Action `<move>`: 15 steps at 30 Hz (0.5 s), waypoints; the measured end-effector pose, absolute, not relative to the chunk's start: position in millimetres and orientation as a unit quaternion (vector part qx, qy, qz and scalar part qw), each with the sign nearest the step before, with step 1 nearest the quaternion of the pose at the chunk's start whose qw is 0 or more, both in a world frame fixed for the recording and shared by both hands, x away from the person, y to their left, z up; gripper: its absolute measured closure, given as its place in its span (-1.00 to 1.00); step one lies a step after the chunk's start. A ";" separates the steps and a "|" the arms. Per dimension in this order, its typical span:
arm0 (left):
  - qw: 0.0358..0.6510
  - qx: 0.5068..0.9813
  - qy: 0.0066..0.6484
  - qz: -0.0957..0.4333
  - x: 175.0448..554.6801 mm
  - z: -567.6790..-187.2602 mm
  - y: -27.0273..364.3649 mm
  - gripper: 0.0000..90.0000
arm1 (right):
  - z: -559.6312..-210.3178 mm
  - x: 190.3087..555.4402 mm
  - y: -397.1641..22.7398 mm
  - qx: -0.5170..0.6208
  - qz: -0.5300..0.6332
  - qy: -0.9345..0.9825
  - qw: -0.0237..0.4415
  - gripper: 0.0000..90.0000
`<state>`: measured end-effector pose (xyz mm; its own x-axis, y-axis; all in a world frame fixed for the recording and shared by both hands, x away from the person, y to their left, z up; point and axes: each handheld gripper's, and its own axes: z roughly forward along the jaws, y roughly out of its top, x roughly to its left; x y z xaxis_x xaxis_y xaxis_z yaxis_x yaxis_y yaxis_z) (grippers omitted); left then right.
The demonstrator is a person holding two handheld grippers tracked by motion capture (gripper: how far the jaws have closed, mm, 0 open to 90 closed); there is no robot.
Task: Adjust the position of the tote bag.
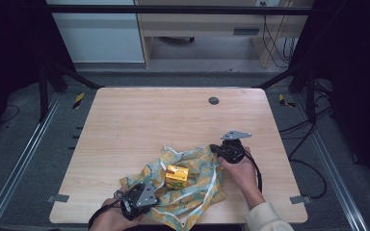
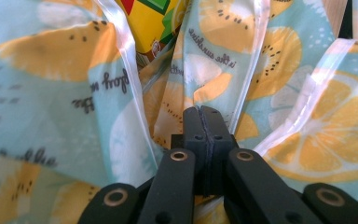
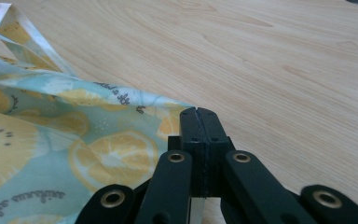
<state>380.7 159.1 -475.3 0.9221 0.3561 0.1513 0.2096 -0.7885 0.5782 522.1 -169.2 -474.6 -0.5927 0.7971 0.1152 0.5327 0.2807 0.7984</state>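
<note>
A light-blue cloth (image 1: 200,185) printed with orange citrus slices lies crumpled at the table's front. On it stands a small yellow box (image 1: 177,176). My left gripper (image 1: 157,192) comes in from the front left. In the left gripper view its jaws (image 2: 200,113) are pressed together on a fold of the cloth (image 2: 37,93), which bunches up around the tip, with the yellow box (image 2: 156,23) just beyond. My right gripper (image 1: 214,148) sits at the cloth's right corner. Its jaws (image 3: 198,114) are pressed together at the edge of the cloth (image 3: 51,140).
The wooden table (image 1: 149,115) stretches bare behind the cloth, with a round grey cap (image 1: 213,100) near its far edge. Dark frame posts stand at both sides. The table's front edge runs close under the hands.
</note>
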 end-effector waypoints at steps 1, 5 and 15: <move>0.286 0.938 0.150 0.128 380.4 -474.9 159.7 1.00 | -474.9 523.9 -170.9 0.427 0.422 0.784 0.158 1.00; 0.285 0.938 0.149 0.127 380.4 -475.3 159.3 1.00 | -476.3 527.9 -173.8 0.432 0.419 0.783 0.161 1.00; 0.282 0.941 0.142 0.121 377.9 -475.1 158.4 1.00 | -474.4 531.0 -181.2 0.436 0.417 0.777 0.178 1.00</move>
<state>377.9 158.4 -475.1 0.9303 0.3354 0.1486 0.1987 -0.8012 0.5644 531.0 -181.2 -474.4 -0.5567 0.8262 0.0872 0.5294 0.2719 0.8036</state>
